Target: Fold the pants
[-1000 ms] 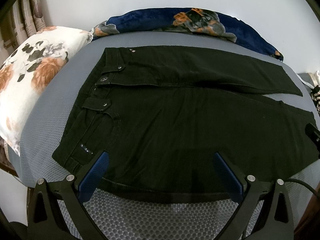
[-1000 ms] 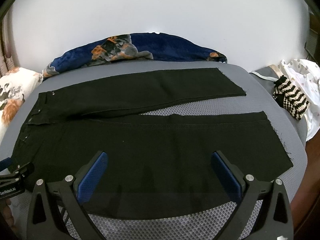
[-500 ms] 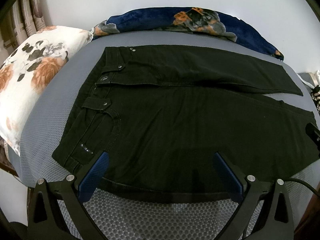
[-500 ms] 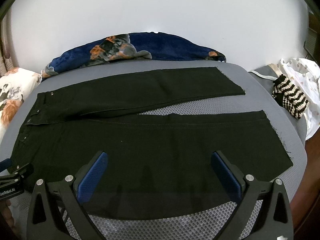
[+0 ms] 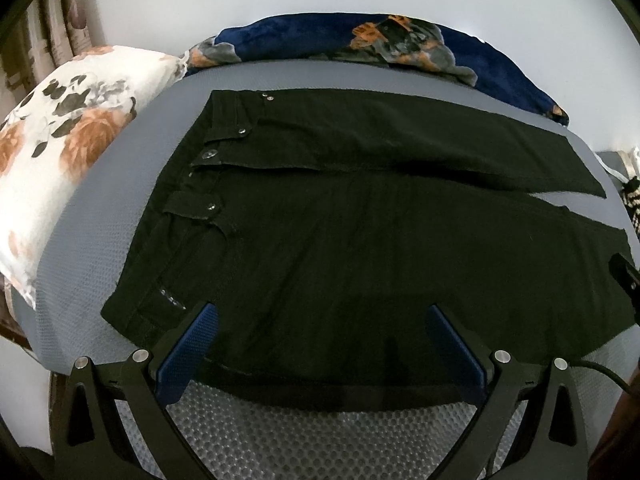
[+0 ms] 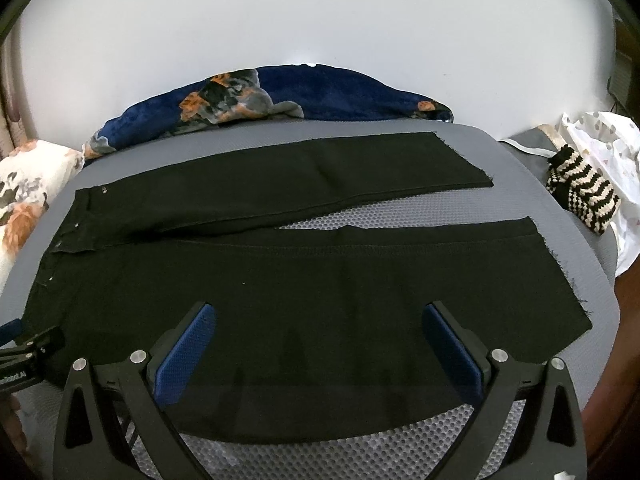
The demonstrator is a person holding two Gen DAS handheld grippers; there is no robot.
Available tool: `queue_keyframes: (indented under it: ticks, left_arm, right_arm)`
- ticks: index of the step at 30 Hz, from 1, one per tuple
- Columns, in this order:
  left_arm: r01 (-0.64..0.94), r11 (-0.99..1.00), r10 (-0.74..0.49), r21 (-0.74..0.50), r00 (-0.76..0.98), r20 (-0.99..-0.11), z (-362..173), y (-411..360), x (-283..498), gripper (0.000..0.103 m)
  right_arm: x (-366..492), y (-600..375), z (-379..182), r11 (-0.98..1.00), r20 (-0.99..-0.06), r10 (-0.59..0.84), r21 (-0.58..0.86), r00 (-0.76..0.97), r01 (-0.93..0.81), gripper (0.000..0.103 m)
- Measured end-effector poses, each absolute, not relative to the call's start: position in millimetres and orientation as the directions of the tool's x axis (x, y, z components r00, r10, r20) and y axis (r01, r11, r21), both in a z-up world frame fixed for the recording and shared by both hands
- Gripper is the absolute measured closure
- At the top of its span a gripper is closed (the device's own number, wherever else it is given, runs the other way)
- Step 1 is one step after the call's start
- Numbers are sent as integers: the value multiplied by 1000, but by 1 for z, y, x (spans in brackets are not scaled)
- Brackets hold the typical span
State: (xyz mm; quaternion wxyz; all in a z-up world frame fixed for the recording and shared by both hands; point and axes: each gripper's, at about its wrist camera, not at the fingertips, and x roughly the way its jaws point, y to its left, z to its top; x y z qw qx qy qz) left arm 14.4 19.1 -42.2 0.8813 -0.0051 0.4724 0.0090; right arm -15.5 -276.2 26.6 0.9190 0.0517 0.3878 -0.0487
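Black pants [image 5: 360, 248] are lying flat on the grey mesh surface [image 5: 300, 432], waistband pointing toward 9 o'clock, both legs running out toward 3 o'clock. Far leg [image 6: 304, 184] and near leg [image 6: 360, 304] are splitting apart w/ a wedge of mesh showing btwn them; the hems are sitting frayed at 2–3 o'clock in the right wrist view. Near long edge of the pants is lying just ahead of both grippers, w/ a strip of bare mesh at 6 o'clock.

Left gripper [image 5: 320, 344] is hovering over the hip/waist end, jaws spread wide, grasping nothing. Right gripper [image 6: 320, 344] is hanging over the near leg, also released, blue pads [image 6: 188, 356] apart. Whether the pads are touching cloth, can't tell.

Bare grey border is running round the pants on all sides. Floral pillow [image 5: 68, 148] is sitting at 9–10 o'clock just off the waistband; blue patterned blanket [image 6: 280, 100] is bunching at 12 o'clock along the white wall [image 6: 320, 20]; striped knit item [image 6: 584, 196] is lying at 2–3 o'clock, apart from the hems.
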Motion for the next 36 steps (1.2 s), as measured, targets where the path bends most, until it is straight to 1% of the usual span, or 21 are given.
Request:
queue_keyframes:
  ticks: [4,8,12,13,15,18,21,22,25,27,28,30,32,36]
  left_arm:
    - [-28,1000,15,-2,565,-825,-37,25,23,1]
    - [-35,999,11,-11,570,-822,-28,39,40,1]
    - [-70,997,18,-29,589,-808,-14,66,68,1]
    - [-81,996,24,-30,596,-802,-10,74,76,1]
    - [-100,995,37,-30,606,-795,-4,90,92,3]
    - [-124,992,48,-36,614,-788,2,114,115,11]
    - [-142,987,31,-69,604,-796,2,141,144,21]
    - [-143,986,17,-86,597,-802,1,149,153,26]
    - [-127,976,-71,-175,575,-815,-9,172,183,36]
    - [-117,959,-157,-260,544,-824,-18,187,202,38]
    - [-109,935,-233,-337,526,-818,-25,197,215,40]
    - [-109,895,-325,-432,503,-801,-38,212,232,41]
    - [-111,859,-390,-499,488,-780,-49,223,244,46]
    - [-117,785,-500,-608,460,-734,-70,243,269,50]
  right_arm:
    - [-12,-277,26,986,-725,-54,68,686,150,0]
    - [2,-279,34,983,-726,-28,104,687,151,0]
    - [19,-276,49,982,-678,46,165,734,91,0]
    - [27,-273,52,981,-674,91,187,733,50,0]
    - [42,-266,56,981,-691,129,193,712,10,0]
    - [69,-258,59,976,-696,168,217,698,-19,0]
    - [94,-250,58,973,-714,187,228,675,-28,0]
    - [104,-247,59,971,-718,196,237,668,-30,0]
    - [126,-242,59,965,-719,221,257,658,-43,0]
    - [140,-237,59,965,-724,227,257,652,-50,0]
    - [147,-233,59,966,-728,225,252,648,-53,0]
    - [157,-227,58,967,-733,227,250,641,-56,0]
    - [166,-223,55,967,-742,227,251,630,-53,0]
    - [184,-216,44,968,-772,220,250,597,-33,0]
